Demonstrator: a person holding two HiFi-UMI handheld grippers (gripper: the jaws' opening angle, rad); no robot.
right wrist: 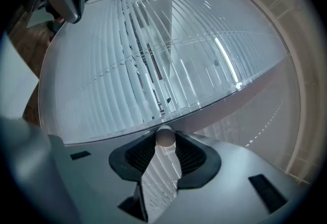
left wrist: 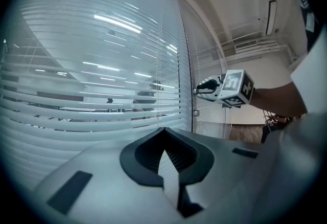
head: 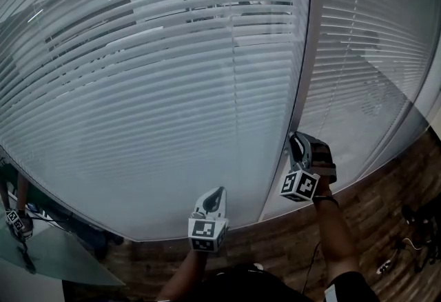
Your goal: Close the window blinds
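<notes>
White horizontal-slat window blinds hang behind glass panes, split by a pale vertical frame post. On the big left pane the slats are tilted partly open, with ceiling-light reflections and dark shapes showing between them in the left gripper view. The right gripper is up against the frame post and roughly level. In the right gripper view its jaws are spread fairly wide and pinch a small round whitish knob at their tips, ribbed pads touching it on both sides. The left gripper view shows a second small round knob on the post just below that gripper. The left gripper hangs in front of the left pane, apart from the glass, jaws pressed together with nothing between them. A brown wood-pattern floor shows at lower right.
</notes>
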